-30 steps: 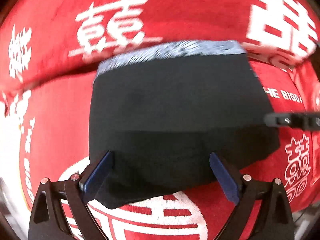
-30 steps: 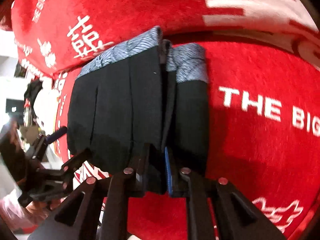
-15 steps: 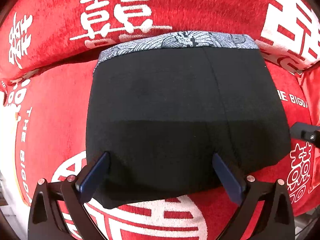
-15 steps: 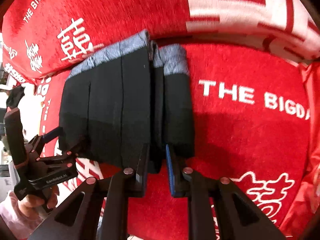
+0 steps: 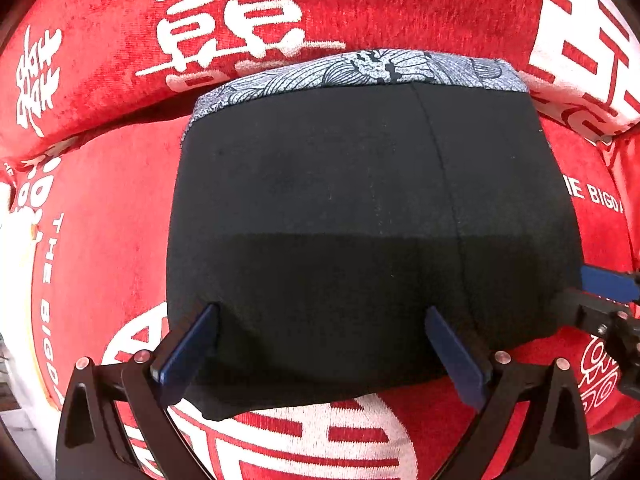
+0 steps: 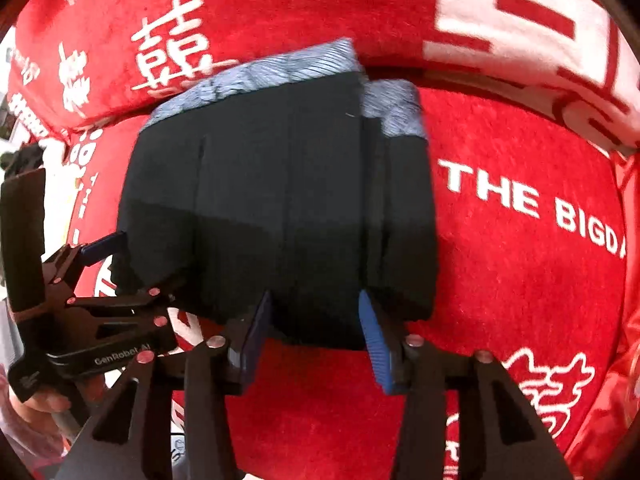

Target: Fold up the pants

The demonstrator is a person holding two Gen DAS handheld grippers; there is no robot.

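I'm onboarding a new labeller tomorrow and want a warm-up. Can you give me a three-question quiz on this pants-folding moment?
1. True or false: the left gripper is clamped shut on the black pants.
2. Which end of the folded pants lies farthest from both cameras?
A. the grey patterned waistband
B. a zip pocket
C. a loose belt
3. Fill in: the pants lie on a ____ blanket with white lettering.

Key:
1. False; its jaws stand wide apart on either side of the pants' near edge.
2. A
3. red
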